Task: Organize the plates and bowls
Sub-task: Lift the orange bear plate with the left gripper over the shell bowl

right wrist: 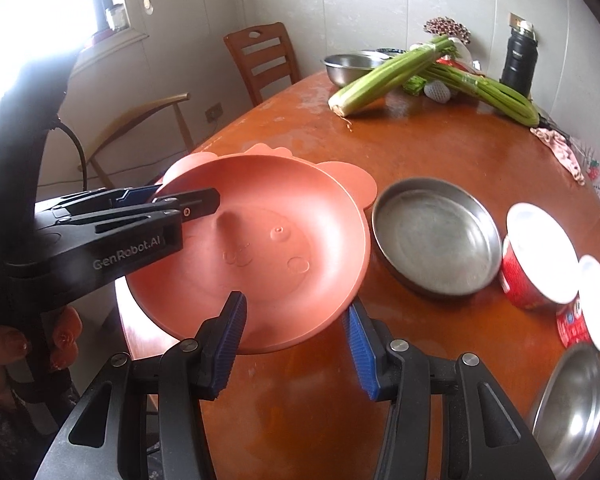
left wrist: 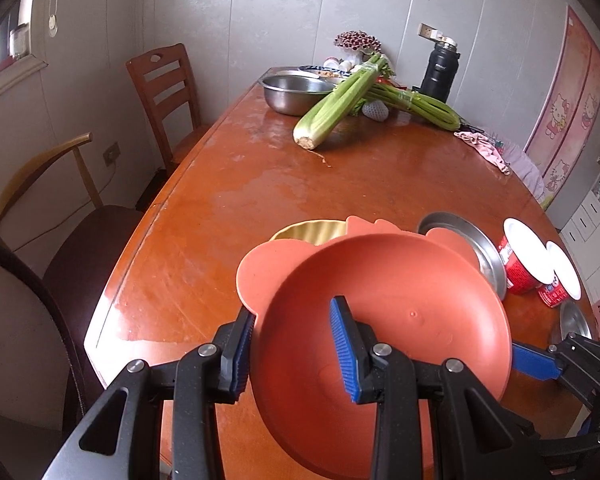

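An orange animal-face plate point(left wrist: 384, 320) point(right wrist: 260, 248) hangs above the table. My left gripper point(left wrist: 294, 350) point(right wrist: 180, 200) straddles its near-left rim, one finger inside and one outside, jaws wide with a visible gap. My right gripper point(right wrist: 294, 338) straddles its near-right rim, also wide; its blue finger point(left wrist: 534, 360) shows at the right edge of the plate. A second orange eared plate point(left wrist: 252, 268) and a yellow scalloped bowl point(left wrist: 308, 232) lie beneath it. A steel plate point(right wrist: 436, 236) point(left wrist: 468, 248) lies to the right.
Two red cups with white lids point(right wrist: 536, 260) and another steel dish point(right wrist: 572, 408) sit right. Celery point(left wrist: 340, 100), a steel mixing bowl point(left wrist: 296, 92), a black flask point(left wrist: 440, 68) and a pink cloth point(left wrist: 484, 148) lie at the far end. Chairs point(left wrist: 164, 92) stand left of the table point(left wrist: 220, 184).
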The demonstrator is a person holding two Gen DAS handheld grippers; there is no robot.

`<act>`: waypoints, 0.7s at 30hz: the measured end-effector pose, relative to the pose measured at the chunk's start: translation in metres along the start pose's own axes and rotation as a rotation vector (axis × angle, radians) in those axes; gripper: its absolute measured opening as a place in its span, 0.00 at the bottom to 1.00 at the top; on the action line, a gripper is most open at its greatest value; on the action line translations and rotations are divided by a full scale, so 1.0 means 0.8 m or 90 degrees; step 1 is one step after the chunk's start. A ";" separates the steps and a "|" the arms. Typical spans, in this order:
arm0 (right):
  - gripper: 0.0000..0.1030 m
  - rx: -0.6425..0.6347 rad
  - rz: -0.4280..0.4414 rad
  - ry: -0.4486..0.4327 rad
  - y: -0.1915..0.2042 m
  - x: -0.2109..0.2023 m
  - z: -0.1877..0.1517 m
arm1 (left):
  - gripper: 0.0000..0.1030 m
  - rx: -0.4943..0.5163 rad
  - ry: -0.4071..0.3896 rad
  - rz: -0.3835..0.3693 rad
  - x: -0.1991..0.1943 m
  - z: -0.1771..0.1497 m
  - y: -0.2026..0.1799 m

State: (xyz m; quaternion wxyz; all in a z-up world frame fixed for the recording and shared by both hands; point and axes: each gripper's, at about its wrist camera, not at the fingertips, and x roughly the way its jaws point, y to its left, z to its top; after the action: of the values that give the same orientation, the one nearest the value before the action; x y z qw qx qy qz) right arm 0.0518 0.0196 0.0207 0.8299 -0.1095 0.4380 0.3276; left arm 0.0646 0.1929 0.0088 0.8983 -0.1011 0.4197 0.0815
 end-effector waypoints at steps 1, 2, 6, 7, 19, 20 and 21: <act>0.51 -0.001 -0.001 0.001 0.002 0.003 0.004 | 0.35 -0.001 0.000 0.000 0.002 0.002 0.003; 0.51 -0.002 -0.002 0.001 0.002 0.005 0.007 | 0.35 -0.004 0.002 0.000 0.005 0.005 0.005; 0.51 0.004 0.002 0.009 0.004 0.017 0.016 | 0.35 -0.007 0.008 0.000 0.015 0.011 0.016; 0.51 0.006 0.003 0.011 0.004 0.019 0.017 | 0.35 -0.006 0.009 0.000 0.019 0.014 0.017; 0.51 0.019 0.004 0.042 0.003 0.050 0.028 | 0.35 -0.001 0.035 -0.007 0.060 0.031 0.028; 0.51 0.021 0.004 0.043 0.003 0.051 0.028 | 0.35 0.000 0.036 -0.007 0.062 0.032 0.028; 0.51 0.023 0.004 0.044 0.002 0.052 0.029 | 0.35 0.000 0.036 -0.008 0.064 0.034 0.028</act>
State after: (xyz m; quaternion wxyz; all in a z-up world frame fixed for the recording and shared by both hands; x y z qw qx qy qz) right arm 0.0823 0.0503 0.0014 0.8150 -0.1048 0.4728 0.3182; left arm 0.1117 0.2241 -0.0160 0.8865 -0.1059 0.4444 0.0732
